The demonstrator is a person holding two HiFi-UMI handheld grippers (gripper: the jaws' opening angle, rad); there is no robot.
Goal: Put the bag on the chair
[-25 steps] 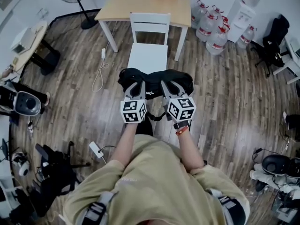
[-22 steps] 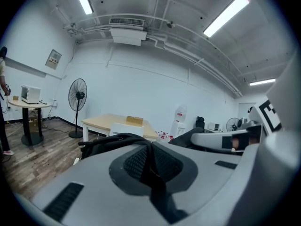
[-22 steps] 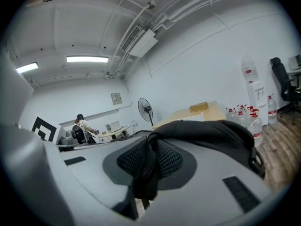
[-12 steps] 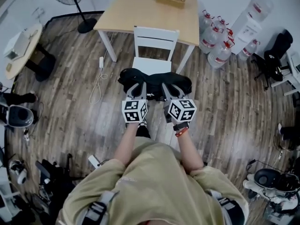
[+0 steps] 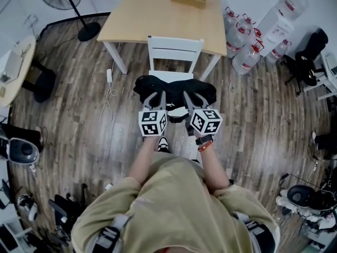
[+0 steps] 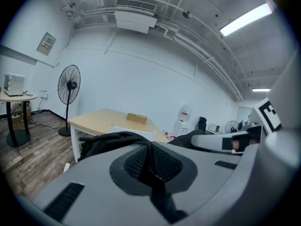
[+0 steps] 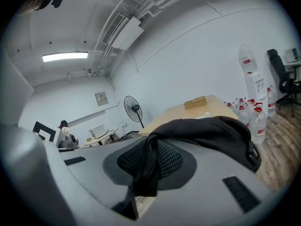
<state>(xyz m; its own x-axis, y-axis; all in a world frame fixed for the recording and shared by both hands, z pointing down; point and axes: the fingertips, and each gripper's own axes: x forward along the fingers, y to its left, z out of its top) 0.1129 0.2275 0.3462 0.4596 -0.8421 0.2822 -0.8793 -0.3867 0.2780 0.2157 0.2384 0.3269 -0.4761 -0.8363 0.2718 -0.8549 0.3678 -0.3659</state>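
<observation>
In the head view, the person is holding a black bag (image 5: 175,87) with the left gripper (image 5: 156,95) and the right gripper (image 5: 188,95) over the seat of a white chair (image 5: 175,47) tucked at a wooden table (image 5: 158,15). It is unclear whether the bag is touching the seat.

In the left gripper view, the jaws are pinching a thin fold of the bag (image 6: 103,142), nearly together.

In the right gripper view, the jaws are clamping a thicker fold of the bag (image 7: 211,133), narrowly apart.

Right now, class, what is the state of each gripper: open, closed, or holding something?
Left gripper: closed, gripping fabric of the black bag.
Right gripper: closed, gripping fabric of the same black bag.
</observation>
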